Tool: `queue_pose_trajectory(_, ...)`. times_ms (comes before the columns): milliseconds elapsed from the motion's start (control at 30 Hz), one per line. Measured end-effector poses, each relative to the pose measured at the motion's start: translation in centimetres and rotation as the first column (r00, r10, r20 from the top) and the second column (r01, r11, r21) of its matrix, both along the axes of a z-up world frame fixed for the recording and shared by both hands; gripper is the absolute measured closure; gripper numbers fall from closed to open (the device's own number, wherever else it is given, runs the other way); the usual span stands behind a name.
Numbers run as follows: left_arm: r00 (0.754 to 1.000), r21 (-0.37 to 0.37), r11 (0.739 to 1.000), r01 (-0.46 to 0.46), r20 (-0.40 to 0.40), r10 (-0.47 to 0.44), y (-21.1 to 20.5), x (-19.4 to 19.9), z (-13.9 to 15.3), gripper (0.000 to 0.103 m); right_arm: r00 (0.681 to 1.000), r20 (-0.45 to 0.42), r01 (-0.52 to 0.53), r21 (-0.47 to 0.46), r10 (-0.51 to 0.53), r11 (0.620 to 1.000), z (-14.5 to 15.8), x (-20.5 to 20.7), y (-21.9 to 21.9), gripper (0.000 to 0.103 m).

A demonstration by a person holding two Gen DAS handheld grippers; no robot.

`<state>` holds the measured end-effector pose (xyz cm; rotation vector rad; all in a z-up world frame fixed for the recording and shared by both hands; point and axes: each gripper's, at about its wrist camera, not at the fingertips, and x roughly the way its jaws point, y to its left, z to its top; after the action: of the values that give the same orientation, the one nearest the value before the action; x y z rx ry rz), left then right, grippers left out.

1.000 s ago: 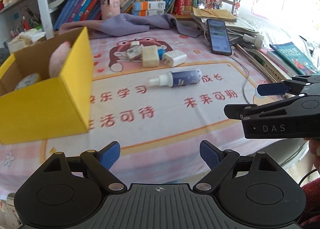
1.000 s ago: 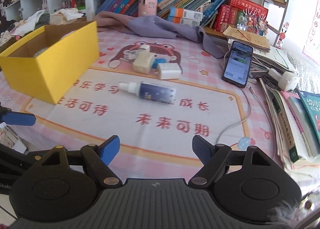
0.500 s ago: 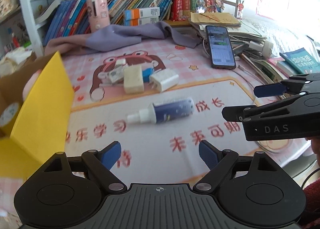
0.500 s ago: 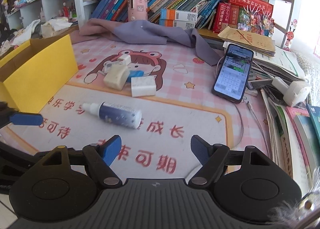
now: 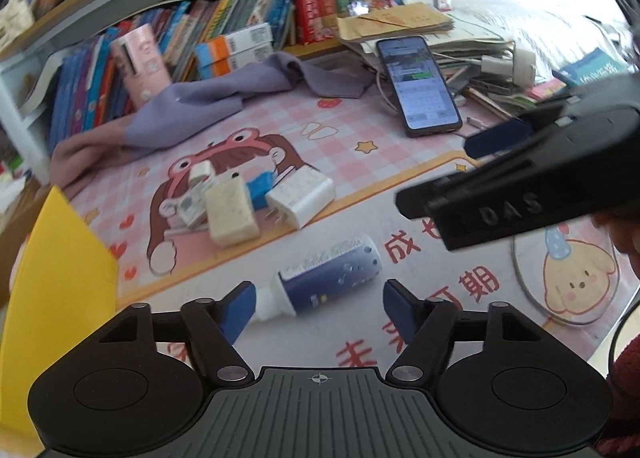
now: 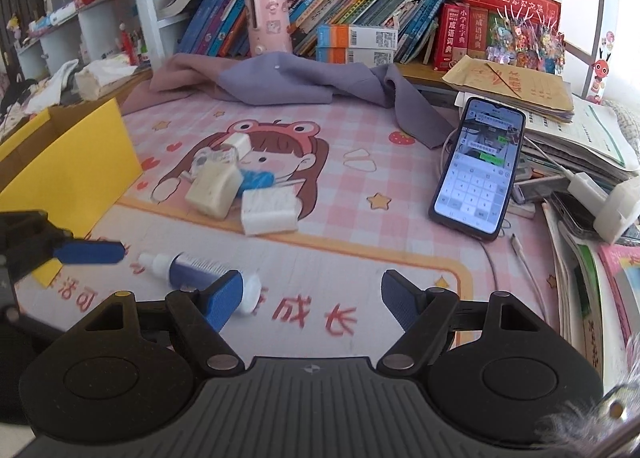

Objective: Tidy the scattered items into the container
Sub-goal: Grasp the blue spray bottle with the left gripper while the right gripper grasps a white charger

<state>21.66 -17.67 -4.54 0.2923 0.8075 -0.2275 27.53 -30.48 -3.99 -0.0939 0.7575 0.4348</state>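
Left wrist: closing left tongs flank spray bottle, unpressed

Blue spray bottle, white-capped, lay on its side on the mat. White charger, cream block and small pieces clustered beyond. Yellow box stood at left, open-topped.
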Motion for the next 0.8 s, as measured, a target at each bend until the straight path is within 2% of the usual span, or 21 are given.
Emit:
queue_pose_trajectory(267, 0.996, 0.028, 0.996, 0.083, -0.037, -0.082, -0.7, 2.9, -1.1, 0.043, 1.0, -0.013, 0.017, 0.008, -0.017, 1.0, -0.3, 2.4, -0.2, 0.027)
queue_pose_trajectory(467, 0.983, 0.042, 0.985, 0.166, -0.091, -0.162, -0.9, 5.1, -2.4, 0.044, 0.999, -0.035, 0.007, 0.024, -0.007, 1.0, -0.5, 3.6, 0.2, 0.027)
queue_pose_trajectory(567, 0.985, 0.051, 0.988, 0.147, -0.104, -0.141, -0.4, 5.8, -3.0, 0.047, 0.999, -0.04, -0.022, 0.029, 0.023, 0.999, -0.6, 4.3, 1.1, 0.027)
queue_pose_trajectory(667, 0.987, 0.015, 0.995, 0.097, -0.128, -0.094, 0.5, 6.3, -3.4, 0.058, 0.997, -0.039, -0.059, 0.027, 0.06, 0.998, -0.9, 5.1, 2.3, 0.027)
queue_pose_trajectory(800, 0.989, -0.05, 0.998, 0.035, -0.143, -0.042, 1.9, 6.1, -3.5, 0.068, 0.993, -0.046, -0.104, 0.023, 0.105, 0.994, -1.1, 6.5, 4.1, 0.027)
